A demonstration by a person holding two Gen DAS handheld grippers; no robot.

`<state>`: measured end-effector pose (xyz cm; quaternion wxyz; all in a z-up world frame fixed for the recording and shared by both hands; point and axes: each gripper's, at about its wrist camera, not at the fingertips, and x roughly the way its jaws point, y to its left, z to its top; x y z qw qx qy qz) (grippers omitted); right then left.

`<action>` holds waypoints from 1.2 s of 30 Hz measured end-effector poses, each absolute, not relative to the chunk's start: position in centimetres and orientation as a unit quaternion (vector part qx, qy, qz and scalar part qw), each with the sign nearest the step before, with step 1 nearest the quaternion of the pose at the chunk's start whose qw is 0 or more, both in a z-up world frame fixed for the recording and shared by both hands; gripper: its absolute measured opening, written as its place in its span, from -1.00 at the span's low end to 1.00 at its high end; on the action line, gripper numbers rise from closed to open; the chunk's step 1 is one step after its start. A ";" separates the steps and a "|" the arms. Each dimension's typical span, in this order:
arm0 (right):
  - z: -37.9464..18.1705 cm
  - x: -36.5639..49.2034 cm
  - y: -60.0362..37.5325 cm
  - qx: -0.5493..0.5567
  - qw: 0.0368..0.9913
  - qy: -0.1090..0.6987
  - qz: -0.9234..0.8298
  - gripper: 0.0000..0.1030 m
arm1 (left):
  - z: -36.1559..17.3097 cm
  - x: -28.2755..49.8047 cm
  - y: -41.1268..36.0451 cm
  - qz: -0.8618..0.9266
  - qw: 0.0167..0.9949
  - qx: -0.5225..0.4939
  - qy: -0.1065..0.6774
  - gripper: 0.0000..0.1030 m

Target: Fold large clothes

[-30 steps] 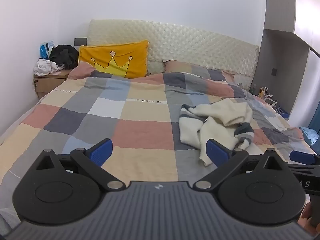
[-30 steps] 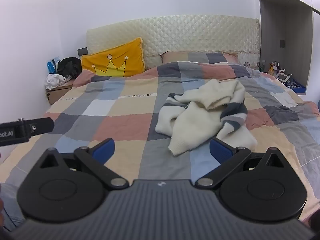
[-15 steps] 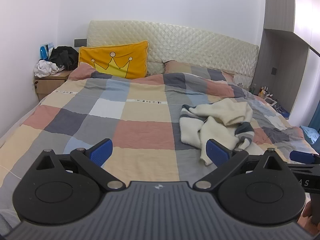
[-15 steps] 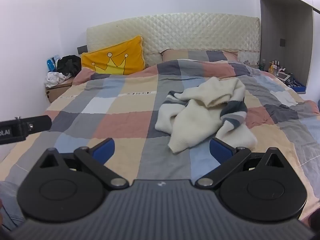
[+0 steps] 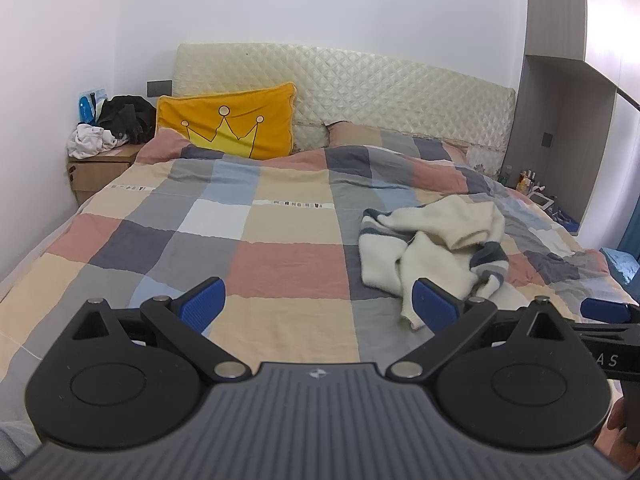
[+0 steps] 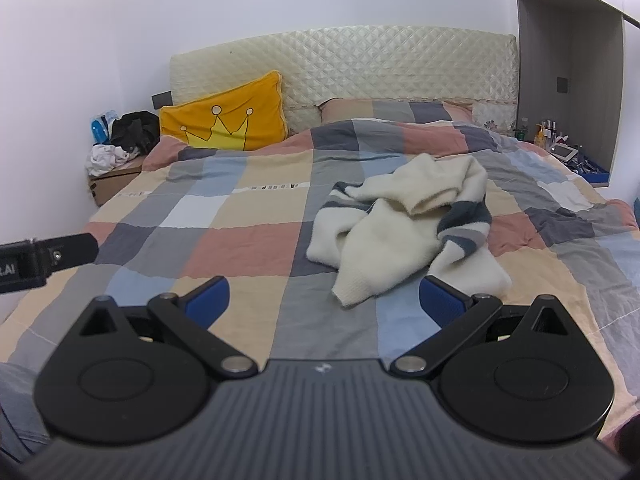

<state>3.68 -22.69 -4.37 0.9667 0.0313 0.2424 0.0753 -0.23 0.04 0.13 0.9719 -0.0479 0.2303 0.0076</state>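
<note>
**Sweater crumpled on the bed, both grippers spread above the foot edge**

While the cream sweater (image 6: 404, 236) lies in a loose heap on the checked quilt (image 5: 260, 248), both hand-held grippers hover over the foot edge of the bed with nothing between their fingers. The left gripper (image 5: 318, 306) has its blue-padded fingers spread wide apart, and so does the right gripper (image 6: 324, 300). Neither touches the cloth.

The sweater sits on the right half of the quilt, nearer the foot edge than the headboard (image 5: 360, 80). It is bunched and twisted, with grey and dark blue stripes showing at a sleeve and along one edge. A ribbed cuff or hem points toward the foot edge, just ahead of the right gripper's right finger (image 6: 440, 300) in the right wrist view. In the left wrist view the heap lies beyond the left gripper's right finger (image 5: 434, 306), well to the right of centre.

At the head of the bed a yellow pillow (image 5: 228, 126) with a crown drawing leans against the headboard near the left corner. Beside that corner stands a bedside cabinet (image 5: 96, 168) with a pile of white and black clothing (image 5: 116, 124) on top. Small bottles and other items (image 6: 556, 140) sit on a low shelf past the right edge of the bed. A tip of the left gripper shows at the left border of the right wrist view.
</note>
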 end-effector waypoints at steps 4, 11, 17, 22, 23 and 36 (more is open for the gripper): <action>-4.3 3.7 -22.6 0.030 0.967 0.243 0.075 1.00 | 0.0 -0.3 0.0 0.008 0.972 -0.046 0.230 0.97; -4.3 3.7 -22.6 0.030 0.967 0.242 0.075 1.00 | 0.1 -0.4 0.2 0.008 0.972 -0.048 0.229 0.97; -4.3 3.8 -22.8 0.030 0.967 0.242 0.075 1.00 | 0.2 -0.3 0.2 0.007 0.972 -0.046 0.229 0.97; -4.2 3.9 -22.8 0.030 0.967 0.242 0.074 1.00 | 0.2 -0.3 0.1 0.007 0.973 -0.045 0.228 0.97; -4.2 3.9 -22.9 0.031 0.967 0.242 0.074 1.00 | 0.2 -0.3 0.1 0.006 0.973 -0.045 0.228 0.97; -4.1 4.0 -23.2 0.032 0.966 0.245 0.072 1.00 | 0.5 -0.5 -0.2 -0.002 0.973 -0.042 0.228 0.97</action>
